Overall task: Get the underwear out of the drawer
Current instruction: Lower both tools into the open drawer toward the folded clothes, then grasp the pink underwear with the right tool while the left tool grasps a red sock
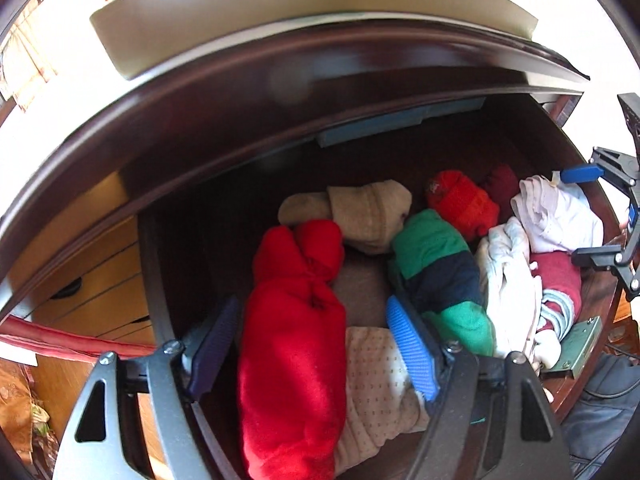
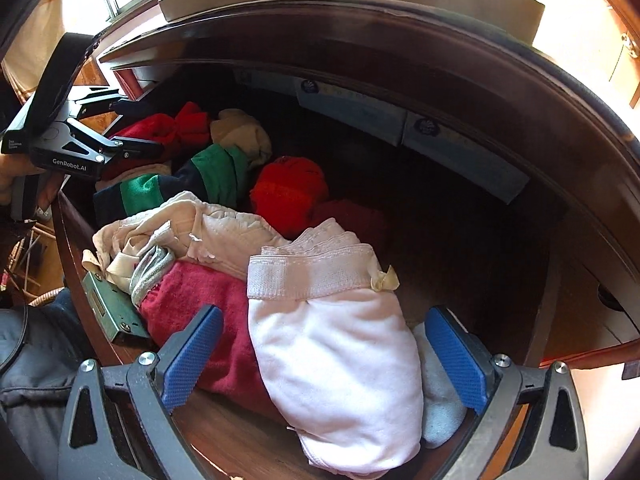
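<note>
Dark wooden drawer open, crammed; my right gripper jaws released, straddling folded white cotton underwear; left gripper jaws unclenched around red fleece bundle; risk: snagging adjacent maroon cloth.

"GenRobot.AI" in white lettering on the black body of the left tool; all other print unreadable.

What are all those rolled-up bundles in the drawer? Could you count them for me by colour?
Red roll: 1
Beige roll: 1
Green-and-navy roll: 1
Orange roll: 1
Total: 4
A dark red piece behind the orange one is too shadowed to count as a roll.
</note>
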{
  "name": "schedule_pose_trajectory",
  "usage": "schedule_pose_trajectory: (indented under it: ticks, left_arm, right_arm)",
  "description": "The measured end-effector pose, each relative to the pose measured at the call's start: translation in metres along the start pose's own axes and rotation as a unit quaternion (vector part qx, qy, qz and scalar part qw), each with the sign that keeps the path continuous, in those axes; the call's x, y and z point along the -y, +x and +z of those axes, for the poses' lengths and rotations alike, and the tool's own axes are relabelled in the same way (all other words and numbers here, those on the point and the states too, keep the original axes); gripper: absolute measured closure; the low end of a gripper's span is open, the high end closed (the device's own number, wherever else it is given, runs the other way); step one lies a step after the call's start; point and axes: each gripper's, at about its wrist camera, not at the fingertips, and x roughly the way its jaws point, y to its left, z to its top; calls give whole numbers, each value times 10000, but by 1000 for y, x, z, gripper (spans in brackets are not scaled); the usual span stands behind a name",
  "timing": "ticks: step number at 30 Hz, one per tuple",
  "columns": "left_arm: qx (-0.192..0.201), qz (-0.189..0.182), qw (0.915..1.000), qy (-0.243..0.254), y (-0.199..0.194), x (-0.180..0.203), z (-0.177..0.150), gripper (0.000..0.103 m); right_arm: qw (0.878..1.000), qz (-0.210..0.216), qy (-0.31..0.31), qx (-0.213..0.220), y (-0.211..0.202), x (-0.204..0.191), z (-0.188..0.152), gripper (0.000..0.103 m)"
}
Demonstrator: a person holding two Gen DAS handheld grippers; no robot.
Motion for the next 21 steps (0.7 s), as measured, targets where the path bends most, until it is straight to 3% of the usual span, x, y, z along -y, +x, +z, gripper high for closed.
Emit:
schedule_pose_trajectory:
  ticks: [7, 14, 20, 21]
  left_arm:
    - [-135, 63, 9999, 21, 14, -3, 3, 27]
    - [-247, 132, 9994, 183, 29, 17, 6, 26]
    - [-341, -49, 9992, 210, 39, 24, 9, 27]
    - [-332, -30, 9992, 202, 41, 24, 9, 29]
  right_arm:
    - [9990, 215, 334, -225, 4, 18, -2, 7]
    - [9986, 0, 134, -520, 14, 18, 6, 7]
    - [9950, -260, -512, -819, 25, -5, 9, 25]
    - [9951, -182, -497, -838, 26, -6, 9, 33]
